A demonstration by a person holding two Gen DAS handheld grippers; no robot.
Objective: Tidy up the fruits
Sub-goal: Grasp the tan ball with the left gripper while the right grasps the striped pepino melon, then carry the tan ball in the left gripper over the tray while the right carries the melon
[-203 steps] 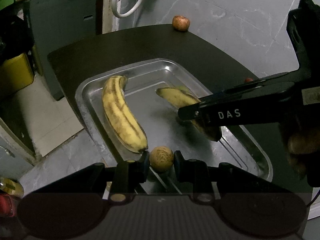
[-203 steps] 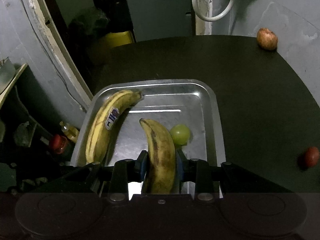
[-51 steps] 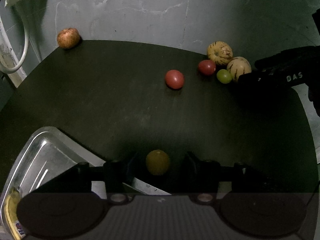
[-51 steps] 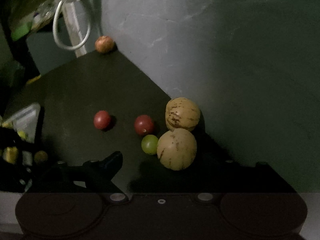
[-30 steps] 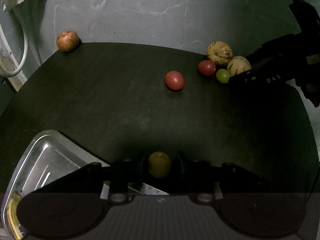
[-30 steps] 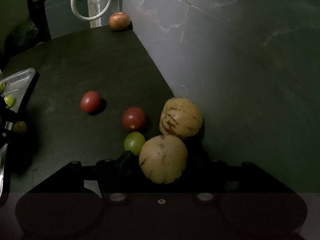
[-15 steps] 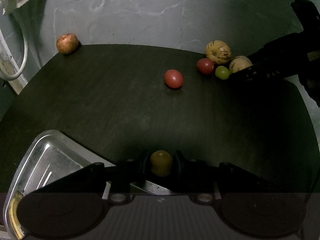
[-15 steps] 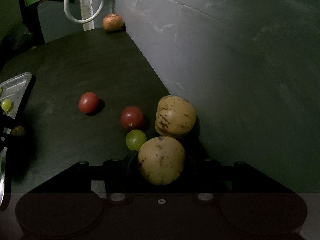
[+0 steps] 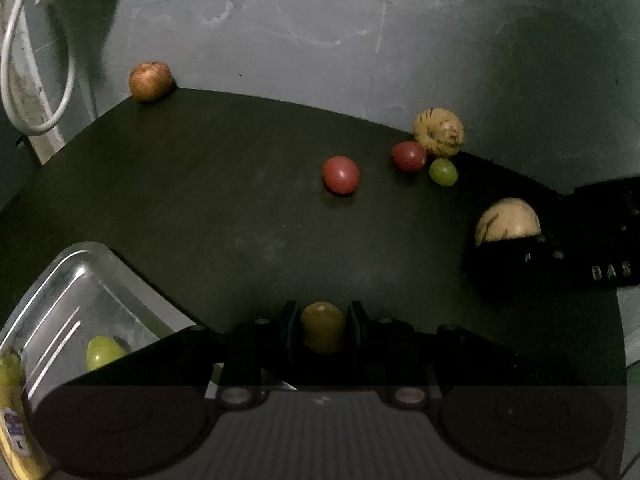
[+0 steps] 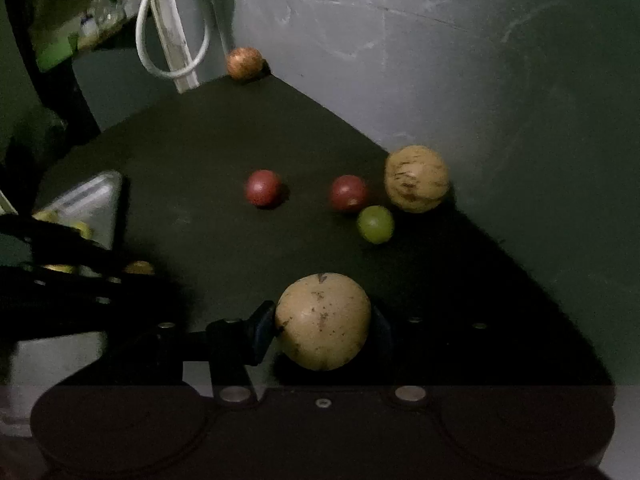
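Observation:
My left gripper (image 9: 322, 326) is shut on a small brownish-yellow round fruit (image 9: 322, 330), above the dark table (image 9: 224, 208) near the metal tray (image 9: 60, 300). My right gripper (image 10: 322, 324) is shut on a pale speckled melon-like fruit (image 10: 323, 320) and holds it clear of the other fruits; it also shows in the left wrist view (image 9: 508, 220). On the table lie two red fruits (image 10: 263, 187) (image 10: 348, 193), a green grape (image 10: 375, 224) and a second speckled melon (image 10: 416, 178). The tray holds a green grape (image 9: 102, 352) and a banana (image 9: 16, 432).
A reddish apple-like fruit (image 9: 150, 80) sits at the table's far corner against the grey wall (image 9: 360, 40). A white cable loop (image 9: 36, 80) hangs at the left. The table edge lies at the right (image 9: 618, 320).
My right gripper has closed on the pale melon and pulled it back from the fruit cluster. My left gripper has closed on the small brownish fruit and stays near the tray.

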